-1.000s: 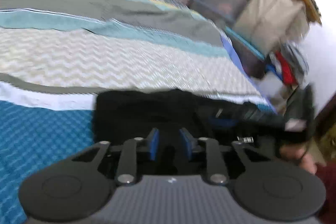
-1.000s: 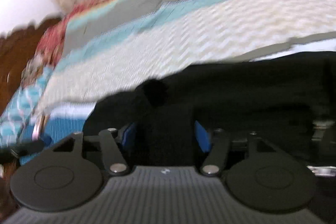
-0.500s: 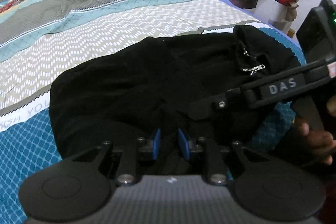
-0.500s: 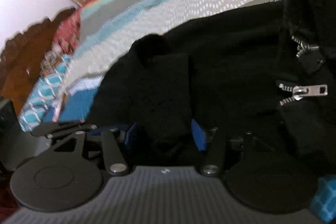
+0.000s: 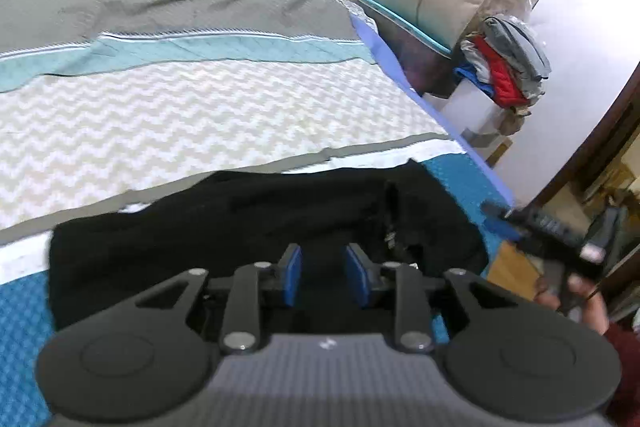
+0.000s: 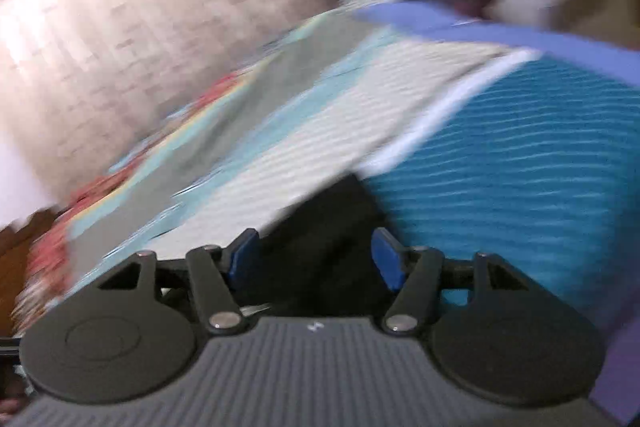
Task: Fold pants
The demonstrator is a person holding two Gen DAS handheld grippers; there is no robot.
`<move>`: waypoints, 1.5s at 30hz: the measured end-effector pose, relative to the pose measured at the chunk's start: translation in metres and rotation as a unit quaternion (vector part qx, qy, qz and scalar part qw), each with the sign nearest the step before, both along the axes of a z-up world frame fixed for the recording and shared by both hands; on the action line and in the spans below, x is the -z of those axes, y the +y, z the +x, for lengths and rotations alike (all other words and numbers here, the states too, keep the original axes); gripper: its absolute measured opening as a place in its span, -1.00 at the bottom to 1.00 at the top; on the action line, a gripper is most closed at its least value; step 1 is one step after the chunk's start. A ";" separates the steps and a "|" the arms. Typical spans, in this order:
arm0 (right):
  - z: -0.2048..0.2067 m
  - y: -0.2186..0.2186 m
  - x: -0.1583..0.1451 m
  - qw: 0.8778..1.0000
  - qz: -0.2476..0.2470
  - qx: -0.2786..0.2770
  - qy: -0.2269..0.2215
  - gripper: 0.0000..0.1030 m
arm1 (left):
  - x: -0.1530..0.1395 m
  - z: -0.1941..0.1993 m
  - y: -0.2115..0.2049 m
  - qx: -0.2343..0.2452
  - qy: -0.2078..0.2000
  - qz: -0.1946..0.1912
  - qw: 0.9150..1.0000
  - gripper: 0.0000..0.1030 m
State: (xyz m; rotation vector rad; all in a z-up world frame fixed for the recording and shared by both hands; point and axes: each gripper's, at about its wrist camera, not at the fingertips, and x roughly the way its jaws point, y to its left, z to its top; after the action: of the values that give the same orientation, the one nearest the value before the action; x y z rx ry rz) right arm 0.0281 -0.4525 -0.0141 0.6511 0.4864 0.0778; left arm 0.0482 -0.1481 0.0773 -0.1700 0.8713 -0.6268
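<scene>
One pair of black pants [image 5: 248, 227] lies lengthwise left-to-right.

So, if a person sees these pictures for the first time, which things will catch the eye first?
First, the black pants lying in a dark bundle on the near blue part of the striped bedspread, just ahead of the left gripper, whose jaws stand apart. Next, the red and grey clothes pile beside the bed, at the right.

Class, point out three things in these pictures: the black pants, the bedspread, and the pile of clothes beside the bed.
black pants [image 5: 248, 227], left wrist view, middle of the folded cloth.
bedspread [image 5: 180, 123], left wrist view, its zigzag band.
pile of clothes [image 5: 504, 67], left wrist view, the red garment.
</scene>
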 end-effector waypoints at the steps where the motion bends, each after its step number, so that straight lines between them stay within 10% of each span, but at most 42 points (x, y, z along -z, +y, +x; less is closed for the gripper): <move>1: 0.001 -0.005 0.007 1.000 0.001 0.011 0.011 0.30 | -0.001 0.004 -0.007 0.004 0.006 -0.003 1.000 -0.45; 4: 0.015 -0.004 0.027 0.998 -0.009 -0.003 0.056 0.21 | -0.003 0.012 -0.030 0.020 0.018 -0.003 1.000 -0.33; 5: 0.020 0.003 0.033 0.998 -0.010 -0.014 0.066 -0.31 | -0.005 0.015 -0.041 0.026 0.019 0.001 0.999 -0.30; 7: 0.021 0.015 0.032 0.998 0.004 -0.022 0.060 -0.45 | -0.013 0.019 -0.062 0.042 0.017 0.011 0.999 -0.05; 13: 0.001 0.049 -0.018 0.992 -0.042 -0.113 -0.026 -0.50 | -0.029 0.034 -0.116 0.077 0.013 0.040 0.996 0.79; 16: -0.002 0.082 -0.034 0.981 -0.098 -0.160 -0.053 -0.51 | -0.029 0.043 -0.131 0.074 0.022 0.047 0.996 0.86; 18: 0.008 0.089 -0.029 0.975 -0.120 -0.180 -0.058 -0.52 | -0.027 0.047 -0.134 0.070 0.027 0.050 0.996 0.59; 19: 0.010 0.095 -0.029 0.971 -0.131 -0.190 -0.060 -0.53 | -0.025 0.047 -0.136 0.065 0.025 0.064 0.996 -0.13; 21: 0.003 0.099 -0.030 0.967 -0.134 -0.206 -0.070 -0.56 | -0.016 0.051 -0.136 0.050 0.025 0.110 0.992 -0.69; 30: 0.003 0.100 -0.027 0.953 -0.173 -0.238 -0.071 -0.27 | -0.015 0.060 -0.074 0.007 0.068 0.023 0.997 -0.75; 36: 0.002 0.122 -0.037 0.937 -0.188 -0.284 -0.081 -0.70 | -0.037 0.041 -0.033 -0.014 0.026 -0.005 1.000 -0.76; 45: 0.023 0.170 -0.075 0.909 -0.078 -0.398 -0.096 -0.70 | -0.045 0.018 0.067 -0.087 0.003 -0.019 0.996 -0.76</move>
State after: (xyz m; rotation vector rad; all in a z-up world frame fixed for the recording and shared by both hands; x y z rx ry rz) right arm 0.0507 -0.2821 0.0608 0.2488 0.5353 0.8623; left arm 0.0662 -0.0814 0.1218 -0.2802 0.8409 -0.4803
